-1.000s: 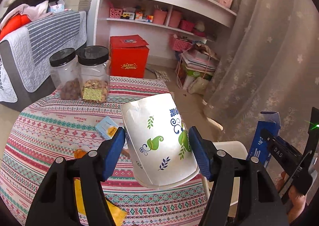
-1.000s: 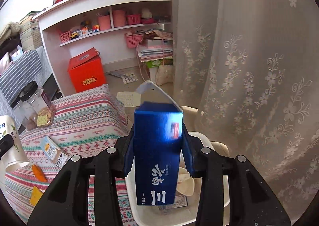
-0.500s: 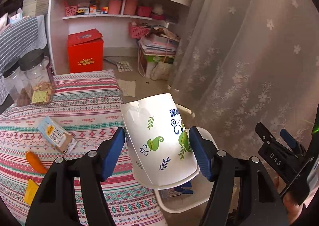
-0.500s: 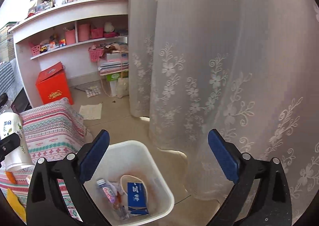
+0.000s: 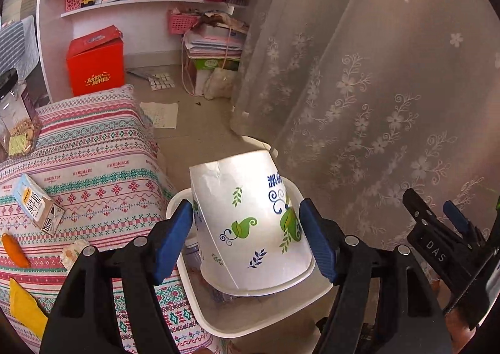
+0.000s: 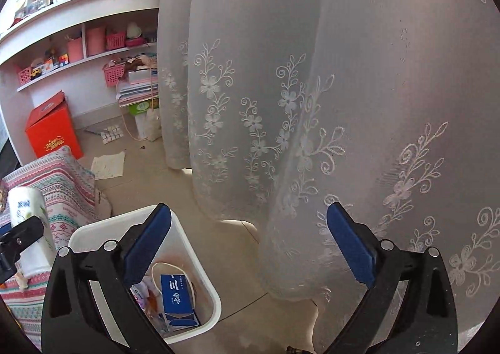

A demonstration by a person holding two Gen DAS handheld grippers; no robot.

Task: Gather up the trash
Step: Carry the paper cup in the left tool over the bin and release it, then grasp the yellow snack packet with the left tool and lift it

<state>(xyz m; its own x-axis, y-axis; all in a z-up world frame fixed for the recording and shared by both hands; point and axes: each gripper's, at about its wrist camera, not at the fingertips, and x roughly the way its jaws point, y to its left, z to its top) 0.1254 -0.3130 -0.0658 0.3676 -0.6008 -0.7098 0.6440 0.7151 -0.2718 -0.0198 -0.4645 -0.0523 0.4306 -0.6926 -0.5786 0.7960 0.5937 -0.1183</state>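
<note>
Lying on the striped worktop [image 5: 103, 147] is a small carton [image 5: 37, 205]; the left claw [image 5: 247, 236] is opening around the paper cup [image 5: 250, 219] above the white bin [image 6: 200, 263] (blue box [image 6: 178, 299] inside); the right claw [image 6: 250, 241] gapes wide, empty.
</note>
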